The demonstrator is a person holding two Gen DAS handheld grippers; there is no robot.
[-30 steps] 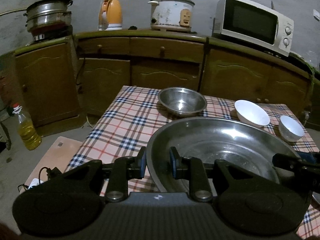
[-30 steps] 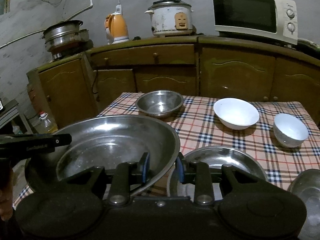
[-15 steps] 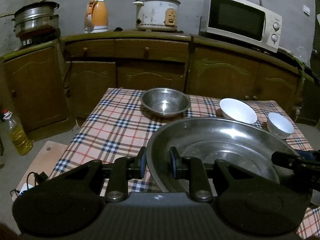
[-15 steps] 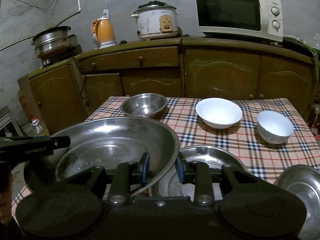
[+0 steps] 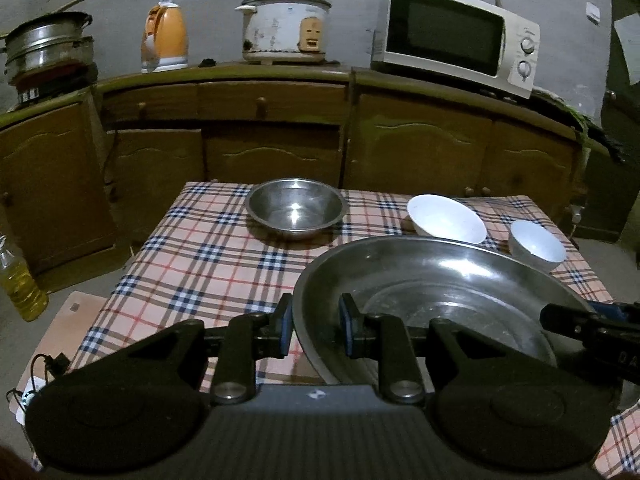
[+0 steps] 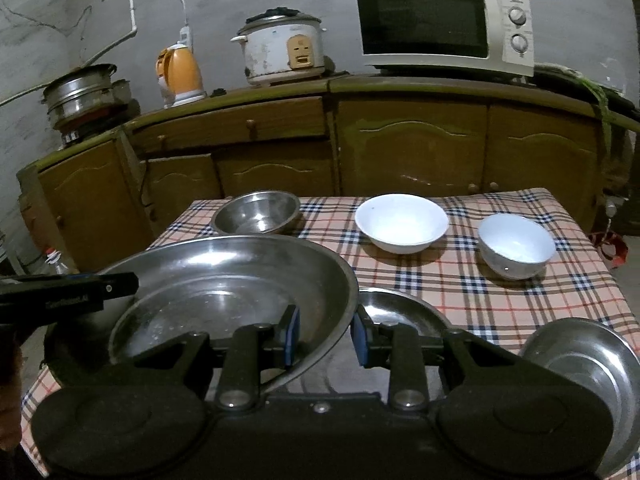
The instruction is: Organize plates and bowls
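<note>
Behind the steel basin, a plate lies half-hidden.

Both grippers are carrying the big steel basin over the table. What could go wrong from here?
Each grip is only a thin rim pinch: left gripper and right gripper hold opposite edges of the big steel basin, so uneven motion may slip it. A steel plate lies just beneath; lowering here could clang onto it.

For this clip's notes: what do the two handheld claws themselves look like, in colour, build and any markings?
Both match: the left claw and right claw have matte black bodies with two rounded lobes, black linkage arms on silver pivot bolts, and blue pads on the fingertips. A small white mark sits at the centre of the left body. Seen side-on, the left one shows faint grey lettering, too blurred to read. No cables or sleeves show.
</note>
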